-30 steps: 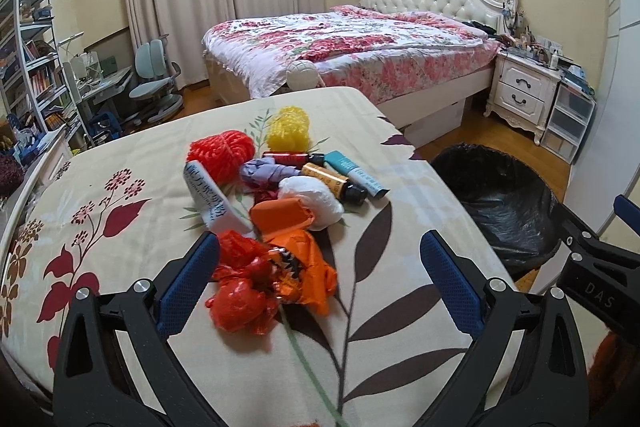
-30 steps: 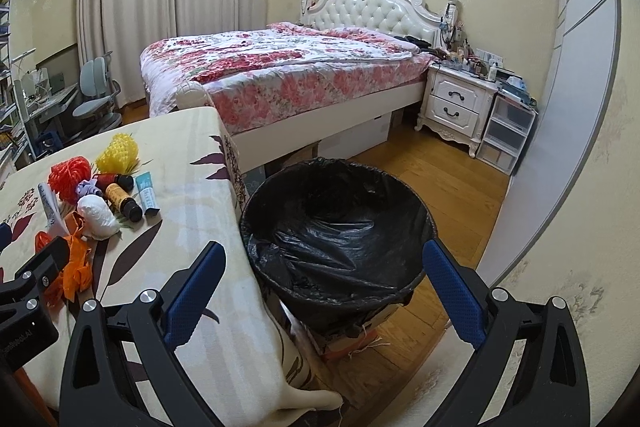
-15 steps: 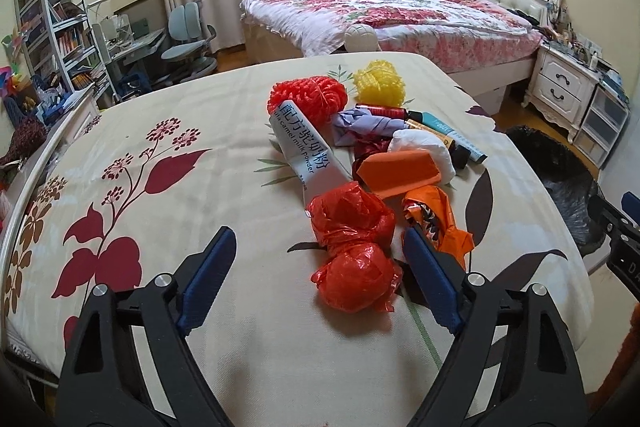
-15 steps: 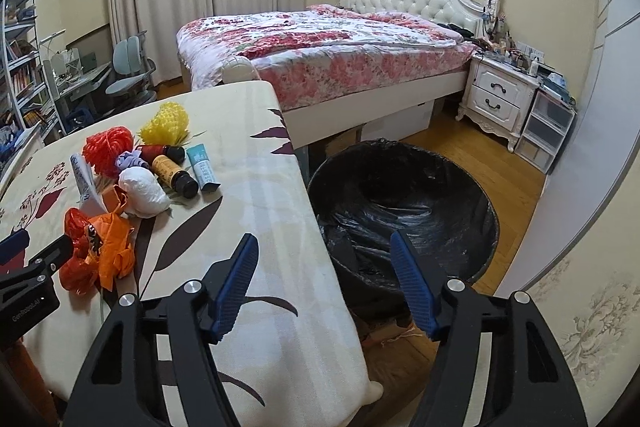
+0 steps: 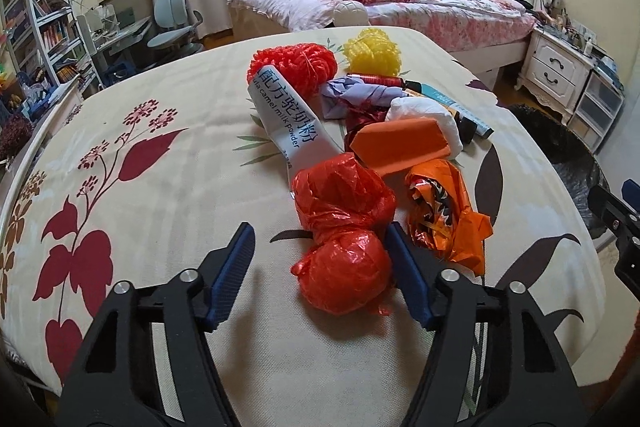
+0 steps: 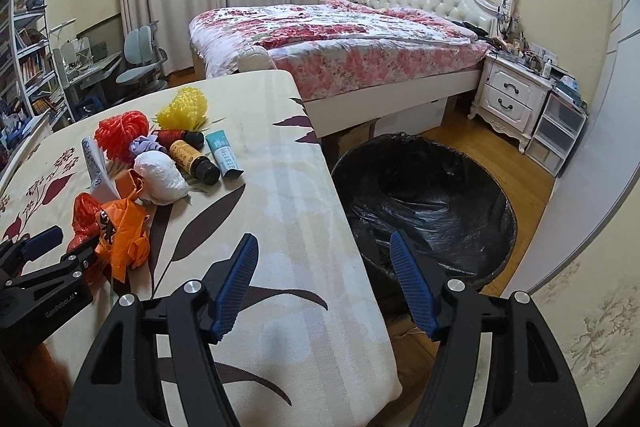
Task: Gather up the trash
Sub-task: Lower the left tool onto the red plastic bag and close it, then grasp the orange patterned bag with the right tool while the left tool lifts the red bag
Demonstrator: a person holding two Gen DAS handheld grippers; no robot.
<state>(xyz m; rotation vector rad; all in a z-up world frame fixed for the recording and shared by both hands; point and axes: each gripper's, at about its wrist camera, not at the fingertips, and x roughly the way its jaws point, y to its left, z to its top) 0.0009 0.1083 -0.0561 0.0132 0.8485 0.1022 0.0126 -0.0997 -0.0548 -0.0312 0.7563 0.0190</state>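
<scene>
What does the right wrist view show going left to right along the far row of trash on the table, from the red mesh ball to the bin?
red mesh ball → yellow mesh ball → teal tube → bare tablecloth → black-lined bin, on the floor past the table's edge.

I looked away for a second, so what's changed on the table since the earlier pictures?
The left gripper has moved in and down over the red plastic bag; its jaws have been closing around it, not yet clearly clamped. The right gripper narrowed too, empty. The trash pile and black-lined bin stayed put.
</scene>
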